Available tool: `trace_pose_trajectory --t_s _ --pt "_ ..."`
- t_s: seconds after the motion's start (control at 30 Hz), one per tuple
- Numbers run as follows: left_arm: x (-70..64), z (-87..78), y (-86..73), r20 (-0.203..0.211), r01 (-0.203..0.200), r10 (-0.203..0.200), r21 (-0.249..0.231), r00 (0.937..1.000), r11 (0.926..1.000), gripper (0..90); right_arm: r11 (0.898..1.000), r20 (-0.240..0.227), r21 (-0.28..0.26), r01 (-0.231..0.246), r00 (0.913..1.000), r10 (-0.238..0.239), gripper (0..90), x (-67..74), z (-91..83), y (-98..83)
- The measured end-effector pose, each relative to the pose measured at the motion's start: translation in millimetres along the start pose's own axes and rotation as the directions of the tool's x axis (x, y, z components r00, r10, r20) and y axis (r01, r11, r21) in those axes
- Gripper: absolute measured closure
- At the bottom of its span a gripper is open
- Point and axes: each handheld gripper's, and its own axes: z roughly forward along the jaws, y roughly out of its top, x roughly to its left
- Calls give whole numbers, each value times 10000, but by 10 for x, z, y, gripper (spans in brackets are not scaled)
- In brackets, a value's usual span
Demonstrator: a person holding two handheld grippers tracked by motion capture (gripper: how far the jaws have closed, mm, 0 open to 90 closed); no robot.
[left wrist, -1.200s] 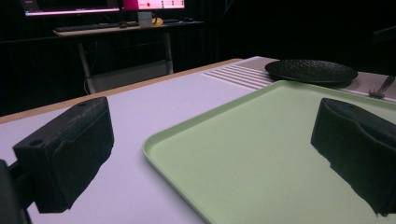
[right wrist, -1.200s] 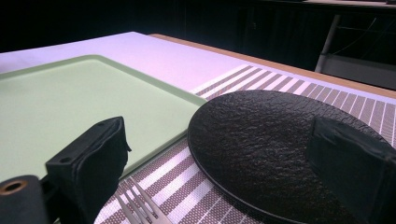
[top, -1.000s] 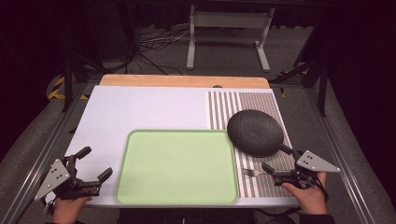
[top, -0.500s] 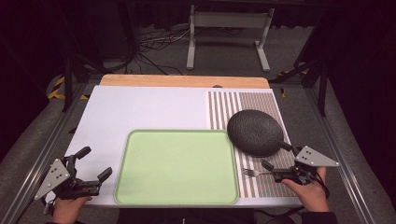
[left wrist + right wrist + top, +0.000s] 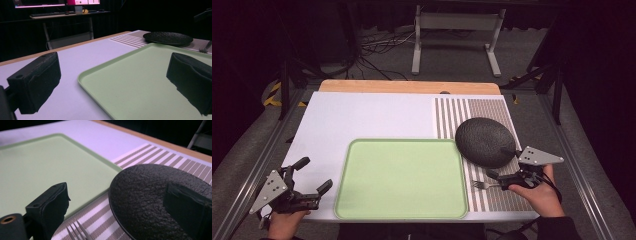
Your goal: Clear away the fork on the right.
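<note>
Your right gripper (image 5: 498, 165) hangs with its fingers spread wide and released, straddling the near rim of the black plate (image 5: 486, 141). The plate sits on the striped placemat (image 5: 492, 112) at the right of the worktop (image 5: 377, 115), just beside the green tray (image 5: 402, 177). The fork (image 5: 480, 185) lies on the placemat near your right hand (image 5: 539, 192). Your left gripper (image 5: 312, 176) rests at the worktop's near left corner, fingers open and empty, beside the tray. No brand, label or writing can be read on anything here.
</note>
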Motion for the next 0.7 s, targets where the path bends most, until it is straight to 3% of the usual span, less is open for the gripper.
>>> trace_pose_trajectory --t_s 0.3,0.33,0.5,0.7 --pt "-2 -1 0 -6 -4 4 -8 10000 10000 0 9894 -396 1209 803 9963 -761 65 -11 -8 159" --pt "-2 -2 1 0 -7 7 8 10000 10000 0 9819 -466 1571 1054 9940 -993 65 -14 -1 195" --pt "-5 0 1 -3 -7 7 24 10000 10000 0 9680 -644 2138 1311 9907 -1199 75 -32 9 242" --pt "-3 2 -1 -32 -4 4 15 10000 10000 0 9306 -1122 3214 1753 9828 -1464 84 -50 41 326"
